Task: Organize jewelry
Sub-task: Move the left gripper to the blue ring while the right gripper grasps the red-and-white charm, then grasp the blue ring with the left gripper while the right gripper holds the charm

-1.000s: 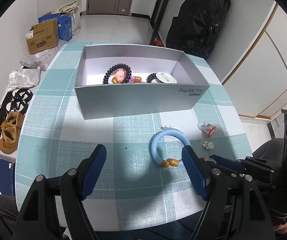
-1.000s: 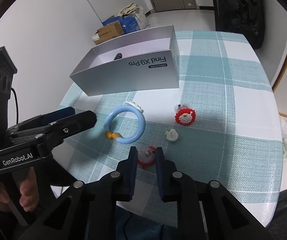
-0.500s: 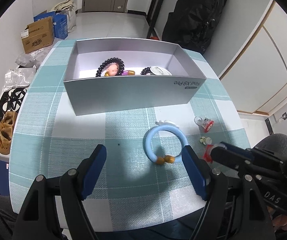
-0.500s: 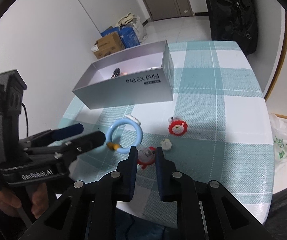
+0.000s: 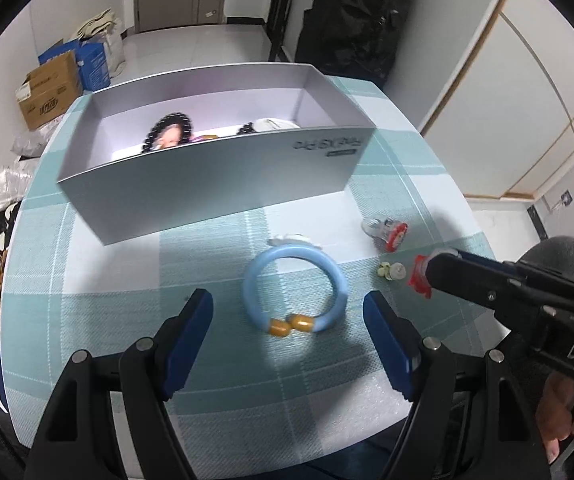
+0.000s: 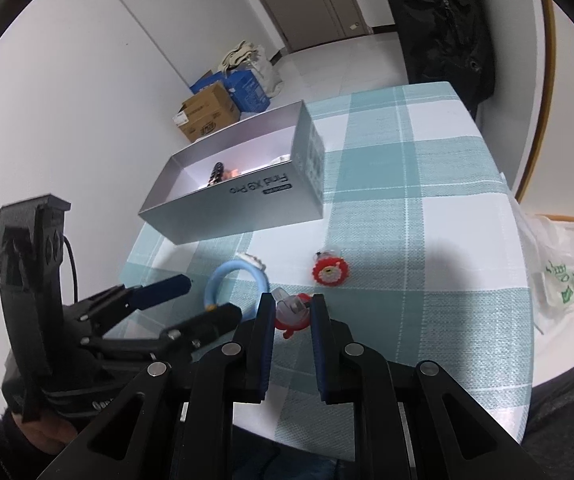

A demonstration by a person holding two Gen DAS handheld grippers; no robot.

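One pale blue plastic bangle with amber beads (image 5: 294, 293) lay on the teal-and-white checked tablecloth (image 5: 99, 320), between the spread fingers of the left gripper (image 5: 287, 332). The right gripper (image 6: 293, 312) pinched one red-and-clear ring (image 6: 291, 312). A second red round ring (image 6: 330, 273) and one small cream stud (image 5: 391, 271) lay nearby. One open silver cardboard box (image 5: 215, 184) held dark bead bracelets (image 5: 169, 130). Two cartons (image 5: 49, 94) stood on the white floor.

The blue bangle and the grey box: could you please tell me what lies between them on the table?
In the left wrist view, only bare checked tablecloth lies between the blue bangle and the grey box; a small white charm sits at the bangle's far edge.
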